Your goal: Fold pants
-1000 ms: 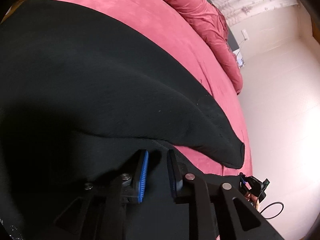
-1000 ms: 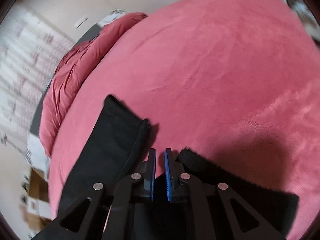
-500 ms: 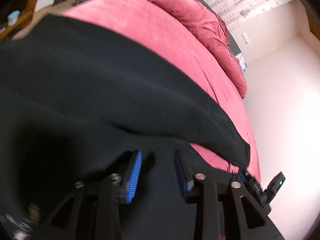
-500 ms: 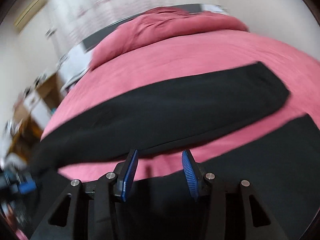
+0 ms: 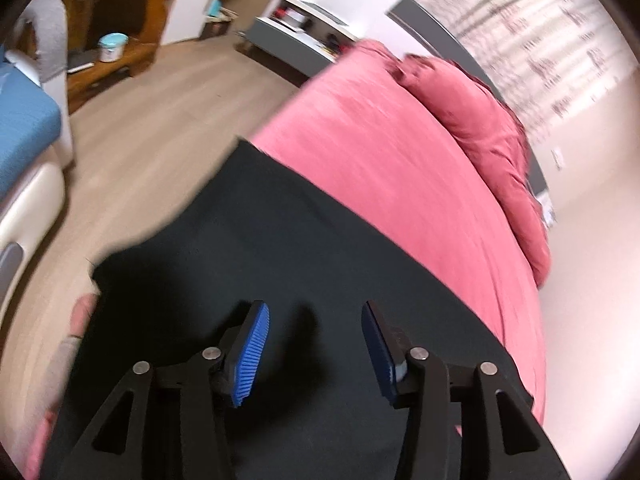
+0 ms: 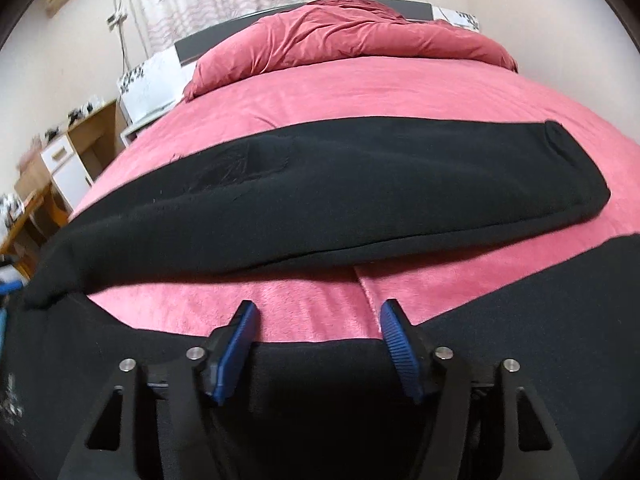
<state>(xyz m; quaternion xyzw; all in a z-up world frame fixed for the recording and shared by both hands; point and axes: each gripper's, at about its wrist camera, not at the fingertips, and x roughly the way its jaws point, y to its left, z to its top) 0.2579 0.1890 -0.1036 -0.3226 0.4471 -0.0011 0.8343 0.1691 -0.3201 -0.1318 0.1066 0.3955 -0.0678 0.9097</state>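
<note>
Lying across a bed covered with a pink blanket (image 6: 360,92), the black pants (image 6: 320,200) spread from left to right in the right wrist view, one leg stretched flat over the middle of the bed with its cuffed end at the far right, and a second dark stretch of the same cloth running along the near edge under the camera. Between the two stretches a strip of pink blanket shows. The right gripper (image 6: 316,344) hovers over this near edge; its jaws have just been opening and now stand released, the blue pads well apart with only the blanket and the rim of black cloth seen between them, nothing pinched. In the left wrist view the left gripper (image 5: 316,344) hangs above a broad patch of the pants (image 5: 280,248) at the left end of the bed, beside the wooden floor (image 5: 152,128). Its jaws have likewise just been opening and stand released, the blue pads apart over the cloth without pressing on it. A bunched red duvet (image 6: 352,36) lies at the far end of the bed by the headboard, with a patterned curtain behind it. The left view is smeared by blur.
</note>
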